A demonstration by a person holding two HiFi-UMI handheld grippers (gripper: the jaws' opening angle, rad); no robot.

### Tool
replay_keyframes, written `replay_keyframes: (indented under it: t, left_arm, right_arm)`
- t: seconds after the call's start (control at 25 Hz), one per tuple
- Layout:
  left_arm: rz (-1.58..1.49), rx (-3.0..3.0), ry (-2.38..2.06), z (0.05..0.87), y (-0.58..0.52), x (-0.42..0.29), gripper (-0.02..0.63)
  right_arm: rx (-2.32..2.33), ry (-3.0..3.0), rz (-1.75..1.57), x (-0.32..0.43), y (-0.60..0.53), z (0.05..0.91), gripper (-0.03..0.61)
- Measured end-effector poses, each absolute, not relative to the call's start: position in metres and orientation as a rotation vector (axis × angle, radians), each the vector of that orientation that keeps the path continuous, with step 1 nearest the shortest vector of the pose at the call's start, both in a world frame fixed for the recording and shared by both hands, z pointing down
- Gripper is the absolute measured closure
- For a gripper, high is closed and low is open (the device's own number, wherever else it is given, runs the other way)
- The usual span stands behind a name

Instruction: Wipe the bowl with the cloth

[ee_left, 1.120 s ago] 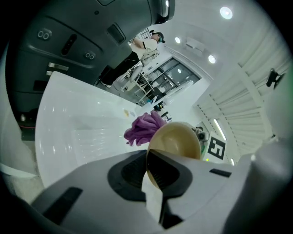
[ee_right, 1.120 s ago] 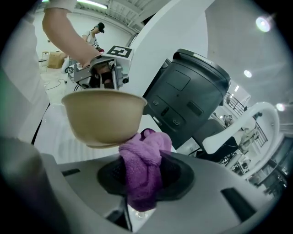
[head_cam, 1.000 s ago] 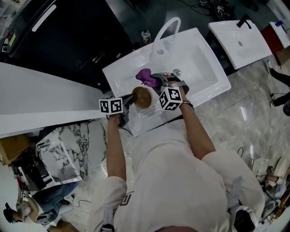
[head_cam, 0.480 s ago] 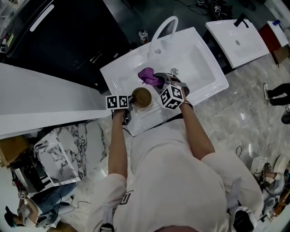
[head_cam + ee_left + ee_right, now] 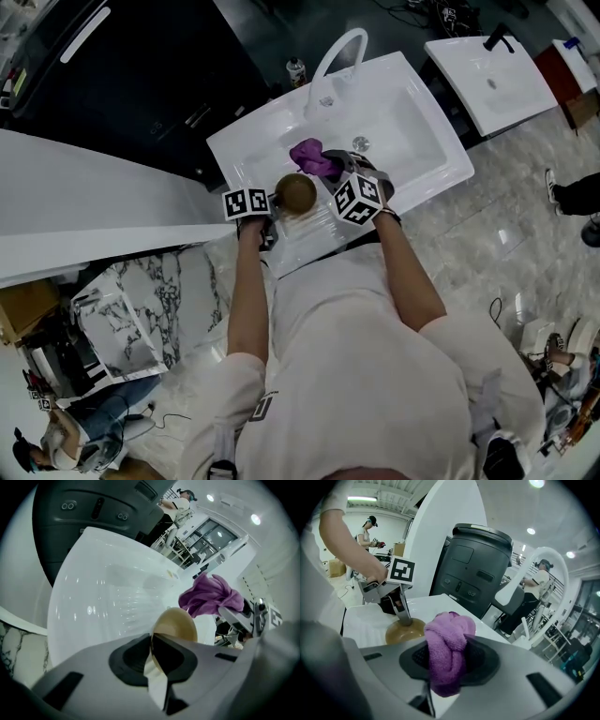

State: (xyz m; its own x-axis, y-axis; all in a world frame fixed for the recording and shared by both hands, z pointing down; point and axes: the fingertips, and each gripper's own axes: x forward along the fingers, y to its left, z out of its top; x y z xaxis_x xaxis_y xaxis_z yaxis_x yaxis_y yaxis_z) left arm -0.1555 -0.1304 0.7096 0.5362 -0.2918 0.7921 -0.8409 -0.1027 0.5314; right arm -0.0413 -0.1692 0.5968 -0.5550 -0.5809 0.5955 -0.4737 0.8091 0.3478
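Head view: white sink (image 5: 412, 117), curved faucet (image 5: 339, 54) at its 12 o'clock edge; a second, smaller basin (image 5: 492, 80) stands well apart toward 2 o'clock.

Bowl (image 5: 295, 192): tan-brown, round, in the sink's 6 o'clock part, close to the near wall; in the right gripper view it looks to sit on the white sink floor.

Left hand-held gripper (image 5: 151, 637): comes in from the bowl's 9 o'clock; jaws narrow, the bowl's thin rim between them and the tips meeting on it; the jaws have just been opening a little, the rim between them all the while; a pale sliver of gap shows farther back between the jaws.

Cloth (image 5: 447, 653): purple, bunched into a thick wad; in the head view it lies at 1 o'clock of the bowl, just beside it; cannot tell whether the two touch.

Right hand-held gripper (image 5: 337, 175): at the bowl's 3 o'clock, pointing across toward 10 o'clock; jaws closed on the cloth, the wad filling the space between the pads and bulging out above and below them.

Both marker cubes flank the bowl, left at 9 o'clock, right at 3 o'clock; the person's forearms reach in from 6 o'clock.
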Motion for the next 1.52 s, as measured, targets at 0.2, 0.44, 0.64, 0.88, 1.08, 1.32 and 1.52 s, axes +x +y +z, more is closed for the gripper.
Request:
replay_keyframes:
  t: [0.2, 0.44, 0.64, 0.88, 1.08, 1.32, 1.52]
  left_arm:
    - [0.558, 1.68, -0.966, 0.703, -0.135, -0.153, 0.536]
    - [0.546, 1.712, -1.041, 0.694, -0.138, -0.163, 0.534]
    - [0.566, 1.797, -1.159, 0.672, -0.144, -0.171, 0.534]
    - [0.604, 1.977, -1.347, 0.642, -0.146, -0.17, 0.534]
    - [0.541, 2.078, -1.457, 0.628, -0.141, -0.17, 0.541]
    - [0.472, 2.128, -1.438, 0.633, -0.127, -0.166, 0.606]
    - [0.434, 2.131, -1.448, 0.632, -0.124, -0.175, 0.607]
  right_arm:
    - [0.835, -2.25, -0.122, -0.028, -0.163, 0.602, 0.469]
    - [0.919, -2.26, -0.026, -0.019, -0.163, 0.602, 0.469]
    - [0.952, -2.265, 0.054, -0.01, -0.164, 0.607, 0.469]
    - [0.96, -2.268, 0.211, 0.0, -0.163, 0.625, 0.469]
    - [1.021, -2.28, 0.4, 0.015, -0.168, 0.637, 0.469]
    - [1.082, -2.331, 0.585, 0.022, -0.175, 0.648, 0.469]
    - [1.071, -2.334, 0.598, 0.016, -0.174, 0.653, 0.469]
